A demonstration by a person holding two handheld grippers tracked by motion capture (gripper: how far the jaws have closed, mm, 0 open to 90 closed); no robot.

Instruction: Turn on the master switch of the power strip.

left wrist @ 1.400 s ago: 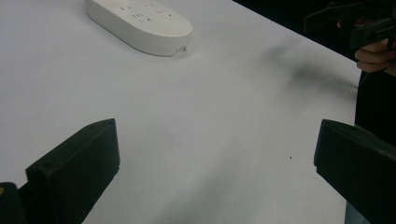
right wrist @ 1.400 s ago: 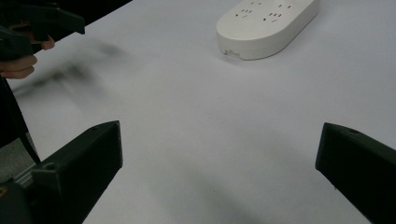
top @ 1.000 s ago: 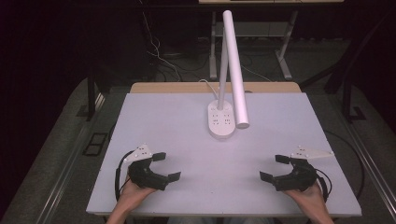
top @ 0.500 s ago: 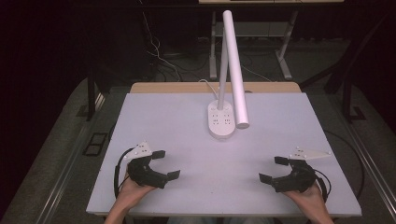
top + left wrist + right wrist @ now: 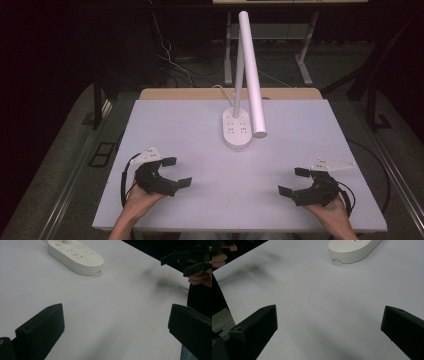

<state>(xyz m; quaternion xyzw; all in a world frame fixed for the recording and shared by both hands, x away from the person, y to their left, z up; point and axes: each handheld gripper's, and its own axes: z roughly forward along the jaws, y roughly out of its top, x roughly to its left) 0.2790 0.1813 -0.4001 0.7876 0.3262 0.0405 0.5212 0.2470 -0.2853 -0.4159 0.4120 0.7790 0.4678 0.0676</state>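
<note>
A: High view first. What sits on the white tabletop [image 5: 200, 130]?

B: A white desk lamp [image 5: 250, 75] at upper centre of the frame. Its oval base [image 5: 237, 129], which has socket holes on top, lies on the far half of the tabletop, and the long tube head slants down over the base's right side.

A: And the grippers?

B: The left gripper [image 5: 177, 172] is at lower left of the frame, held in a hand [image 5: 140, 200] near the front edge. The right gripper [image 5: 294, 181] is at lower right, also in a hand [image 5: 330, 210]. Both point inward toward the middle.

A: Are they holding anything?

B: No. In the left gripper view the jaws stand wide apart at the bottom corners with bare tabletop between them; the lamp base [image 5: 76, 256] is at upper left of that frame, and the other gripper [image 5: 186, 260] at upper right. The right gripper view has the same spread jaws, nothing between them, and the base [image 5: 352, 248] at the top.
</note>
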